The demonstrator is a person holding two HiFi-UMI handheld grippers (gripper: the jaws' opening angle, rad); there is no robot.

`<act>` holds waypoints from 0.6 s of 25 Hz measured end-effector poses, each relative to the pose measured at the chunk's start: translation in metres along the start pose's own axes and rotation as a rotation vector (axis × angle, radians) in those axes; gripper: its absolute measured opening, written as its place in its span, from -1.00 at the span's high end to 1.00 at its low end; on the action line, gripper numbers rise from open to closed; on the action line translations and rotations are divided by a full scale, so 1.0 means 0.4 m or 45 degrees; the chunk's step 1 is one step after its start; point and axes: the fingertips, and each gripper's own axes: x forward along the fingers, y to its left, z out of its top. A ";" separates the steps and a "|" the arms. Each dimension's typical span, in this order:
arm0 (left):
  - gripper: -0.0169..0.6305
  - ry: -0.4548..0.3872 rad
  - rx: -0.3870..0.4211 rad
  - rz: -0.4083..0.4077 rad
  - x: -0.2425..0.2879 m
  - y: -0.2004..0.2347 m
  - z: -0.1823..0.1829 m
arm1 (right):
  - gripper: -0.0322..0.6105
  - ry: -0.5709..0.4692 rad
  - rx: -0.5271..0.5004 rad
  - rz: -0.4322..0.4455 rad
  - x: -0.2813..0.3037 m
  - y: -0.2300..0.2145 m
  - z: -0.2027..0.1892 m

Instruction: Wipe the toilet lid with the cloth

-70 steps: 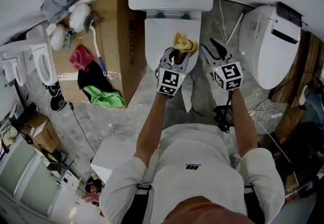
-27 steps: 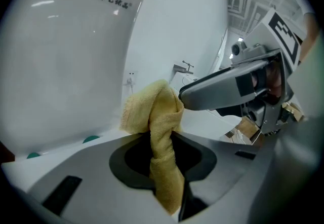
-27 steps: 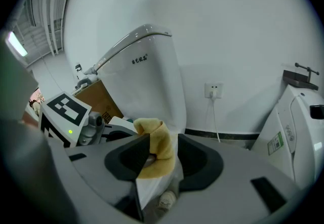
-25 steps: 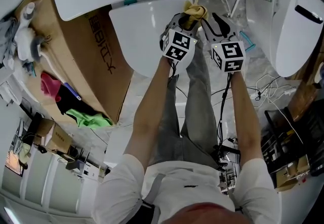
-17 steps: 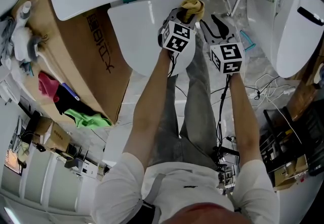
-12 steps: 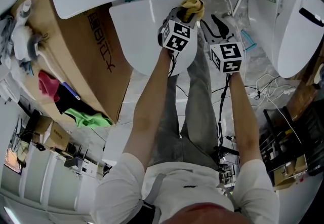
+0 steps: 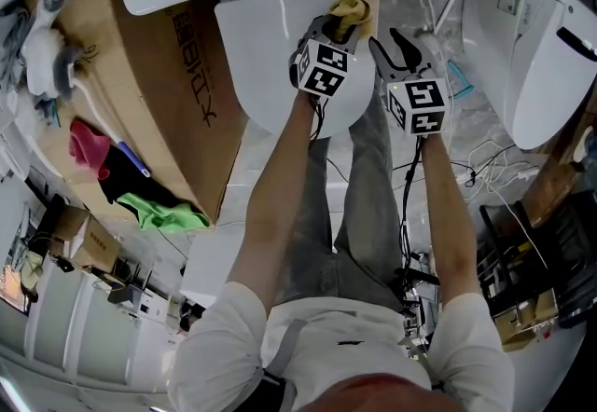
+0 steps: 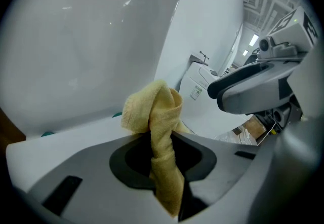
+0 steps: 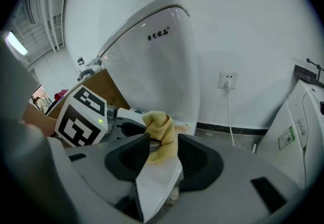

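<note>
A person's left gripper (image 7: 338,26) is clamped tight on a crumpled yellow cloth (image 7: 352,9), holding it at the back right corner of the white oval toilet lid (image 7: 270,56), apparently mid-wipe. The right gripper (image 7: 403,39) hovers just beside it, jaws spread wide and empty. The next move probably calls for dragging the cloth across the rest of the lid while keeping it in contact.

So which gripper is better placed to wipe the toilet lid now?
Left. The left gripper is shut on the yellow cloth, over the rear of the toilet lid. The right gripper is open beside it and holds nothing.
</note>
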 end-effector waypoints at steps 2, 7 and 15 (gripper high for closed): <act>0.63 -0.003 -0.015 0.015 -0.018 0.022 -0.010 | 0.31 0.007 -0.006 0.009 0.009 0.020 0.001; 0.63 -0.014 -0.055 0.044 -0.063 0.075 -0.038 | 0.31 0.020 -0.027 0.032 0.031 0.074 0.001; 0.63 -0.038 -0.105 0.095 -0.132 0.165 -0.083 | 0.31 0.034 -0.090 0.070 0.071 0.164 0.017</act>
